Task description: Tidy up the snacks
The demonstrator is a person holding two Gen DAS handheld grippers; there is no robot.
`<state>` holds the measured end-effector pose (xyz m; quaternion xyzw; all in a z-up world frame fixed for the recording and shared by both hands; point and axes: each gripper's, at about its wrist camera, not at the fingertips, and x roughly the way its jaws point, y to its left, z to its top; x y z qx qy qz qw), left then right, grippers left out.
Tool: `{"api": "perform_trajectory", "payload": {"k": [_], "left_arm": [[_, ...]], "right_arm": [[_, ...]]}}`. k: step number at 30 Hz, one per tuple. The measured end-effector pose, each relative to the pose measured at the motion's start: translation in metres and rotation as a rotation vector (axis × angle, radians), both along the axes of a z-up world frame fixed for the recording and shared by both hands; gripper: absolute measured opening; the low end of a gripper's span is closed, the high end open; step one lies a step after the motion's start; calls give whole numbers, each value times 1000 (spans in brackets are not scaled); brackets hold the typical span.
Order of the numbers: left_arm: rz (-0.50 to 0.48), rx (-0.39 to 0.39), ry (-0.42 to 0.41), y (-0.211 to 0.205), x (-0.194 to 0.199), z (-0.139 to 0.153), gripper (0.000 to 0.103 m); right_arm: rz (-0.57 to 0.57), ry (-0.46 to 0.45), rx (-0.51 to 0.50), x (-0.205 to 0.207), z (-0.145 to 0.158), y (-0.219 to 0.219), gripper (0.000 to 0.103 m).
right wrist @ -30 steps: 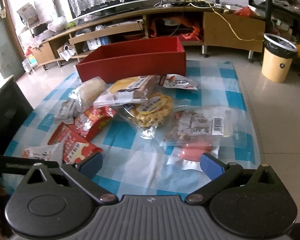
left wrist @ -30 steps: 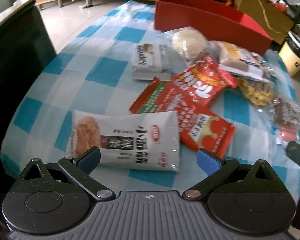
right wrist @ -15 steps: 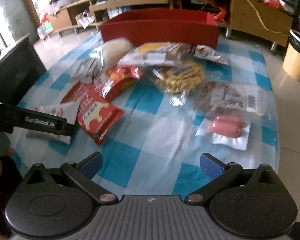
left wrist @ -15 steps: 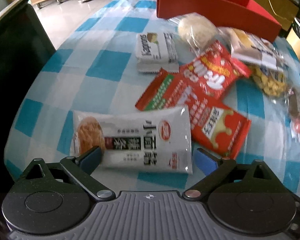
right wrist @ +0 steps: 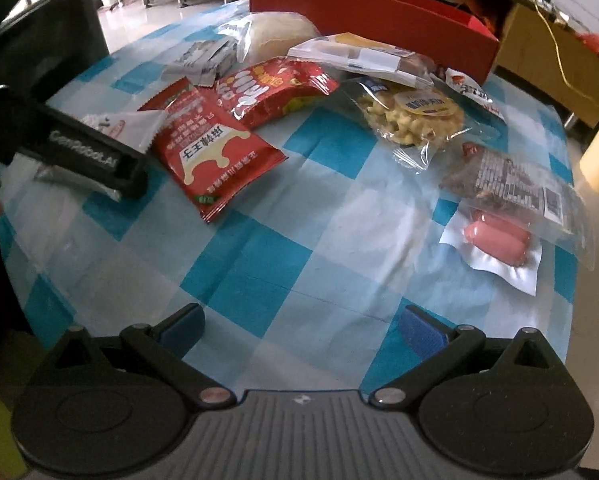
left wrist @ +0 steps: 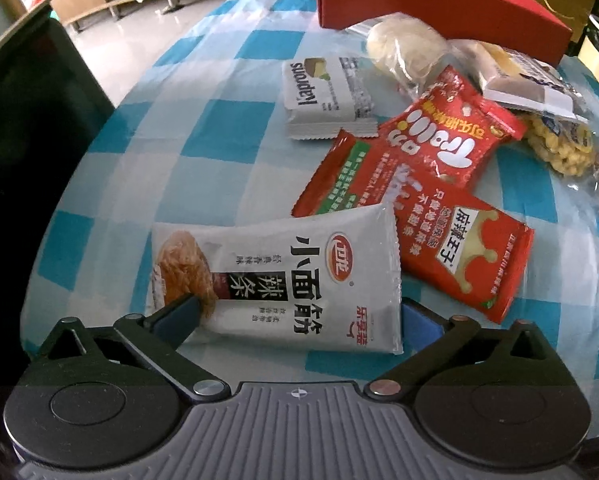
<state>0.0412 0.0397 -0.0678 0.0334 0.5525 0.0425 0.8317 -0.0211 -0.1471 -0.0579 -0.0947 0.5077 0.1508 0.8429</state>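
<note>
1. Blue-and-white checked cloth [right wrist: 299,216] covers the table; low wooden shelving runs along the far wall.
2. At the far edge stands a red box [right wrist: 379,12], with the snacks heaped just near of it.
3. Nearest on the left lies the white noodle-snack packet [left wrist: 283,276], overlapping a large red packet [left wrist: 451,248].
4. On the right sits a sausage pack [right wrist: 499,240].
5. Left gripper [left wrist: 295,316] is opening, its jaws straddling the white packet, pads not pressing.
6. Right gripper [right wrist: 299,326] is spread wide over bare cloth.

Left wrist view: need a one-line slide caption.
Left gripper, jaws opening, straddles a white spicy-strip packet on the blue-checked tablecloth; red snack bags and red box beyond.
</note>
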Motion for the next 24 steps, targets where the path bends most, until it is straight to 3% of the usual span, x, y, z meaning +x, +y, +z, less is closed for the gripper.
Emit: {"api": "perform_trajectory", "payload": {"k": [2, 6, 7, 9, 11, 13, 15, 19, 22, 24], "left_arm": [[4, -7, 2, 3, -2, 0, 103], [1, -35, 6, 8, -8, 7, 90], [-10, -41, 0, 9, -10, 10, 87], [-22, -48, -9, 12, -13, 15, 77], [-23, -59, -18, 16, -15, 21, 72], [-13, -105, -13, 23, -14, 23, 58], [-5, -137, -16, 28, -14, 26, 58], [-24, -179, 0, 29, -15, 26, 71], [-13, -208, -1, 35, -17, 29, 89], [14, -245, -8, 44, -19, 32, 89]], "right_arm": [[-17, -6, 18, 1, 0, -4, 103], [7, -1, 18, 3, 1, -6, 103], [-1, 1, 33, 3, 2, -9, 101], [-26, -12, 51, 5, 8, -14, 83], [-40, -22, 76, 9, 16, -18, 81], [-24, -53, 81, 13, 25, -16, 81], [21, -96, 56, 16, 32, -9, 81], [162, -135, 34, 33, 39, 13, 83], [293, -153, -8, 50, 37, 31, 86], [364, -157, -26, 62, 34, 43, 86]]}}
